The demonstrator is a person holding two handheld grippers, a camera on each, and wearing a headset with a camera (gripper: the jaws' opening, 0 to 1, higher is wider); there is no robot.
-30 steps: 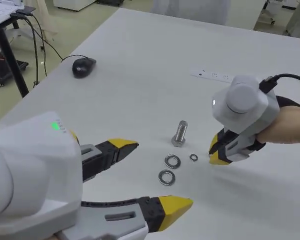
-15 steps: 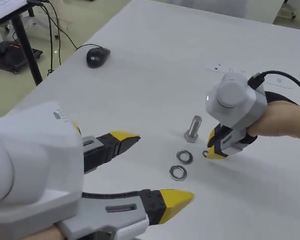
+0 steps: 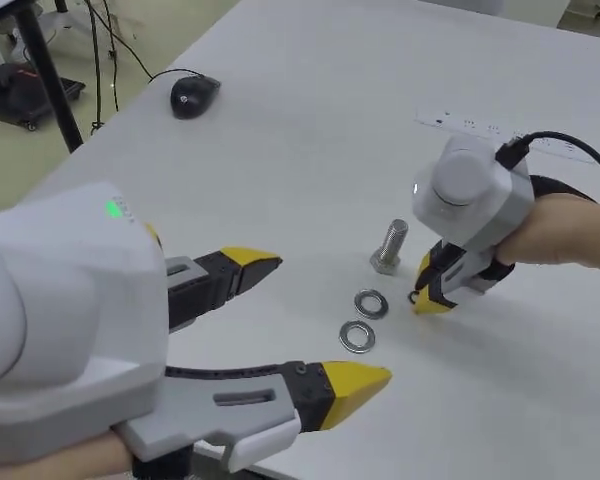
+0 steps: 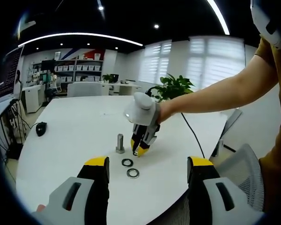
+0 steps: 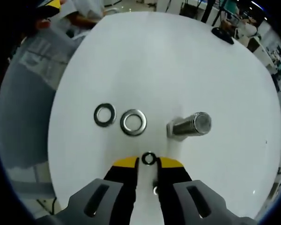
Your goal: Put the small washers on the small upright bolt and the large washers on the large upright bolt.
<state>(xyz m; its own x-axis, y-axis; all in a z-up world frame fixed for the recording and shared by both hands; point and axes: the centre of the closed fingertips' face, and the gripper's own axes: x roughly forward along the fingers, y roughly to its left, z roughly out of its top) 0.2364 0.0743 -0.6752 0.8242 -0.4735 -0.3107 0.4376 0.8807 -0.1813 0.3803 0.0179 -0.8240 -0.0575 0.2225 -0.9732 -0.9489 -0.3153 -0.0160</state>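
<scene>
Item, task piece: small washer [image 5: 149, 158], nipped at the very tips of your right gripper [image 3: 427, 300], jaws nearly together on it, just beside the upright bolt [image 3: 390, 245]; whether it is clear of the table [image 3: 280, 130] cannot be told. Item: large washer [image 3: 371, 303] and second large washer [image 3: 357, 337], flat, side by side, near the bolt. Item: your left gripper [image 3: 315, 322], jaws wide apart, holding nothing. Hazards: the hold is slight, so a tilt or slackening would likely drop the washer; the bolt stands on its head, so a jaw's nudge could topple it; this bolt looks too thick for the small washer
</scene>
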